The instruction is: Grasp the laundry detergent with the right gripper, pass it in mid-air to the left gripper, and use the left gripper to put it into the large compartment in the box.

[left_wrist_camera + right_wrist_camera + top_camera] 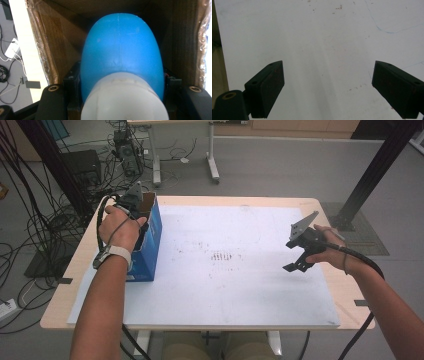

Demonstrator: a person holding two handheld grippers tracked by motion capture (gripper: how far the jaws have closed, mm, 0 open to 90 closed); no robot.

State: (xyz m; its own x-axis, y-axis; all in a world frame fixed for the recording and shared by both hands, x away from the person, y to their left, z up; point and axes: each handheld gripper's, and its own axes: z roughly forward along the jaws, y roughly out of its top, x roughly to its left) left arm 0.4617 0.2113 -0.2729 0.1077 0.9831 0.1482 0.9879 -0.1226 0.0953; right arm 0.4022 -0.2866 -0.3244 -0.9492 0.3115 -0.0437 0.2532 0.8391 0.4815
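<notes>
An open cardboard box with blue outer sides stands at the left edge of the white board. My left gripper reaches down into it. In the left gripper view the left gripper is shut on a rounded blue object with a white end, black jaws pressed against both its sides, with the brown box walls around it. My right gripper hovers over the board's right side. Its jaws stand wide apart with nothing between them, and bare white board shows under the right gripper.
The wooden table carries the board, which has faint reddish specks near its middle. Cables and a dark stand lie on the floor at left. A desk frame stands beyond the table, and a black post rises at right.
</notes>
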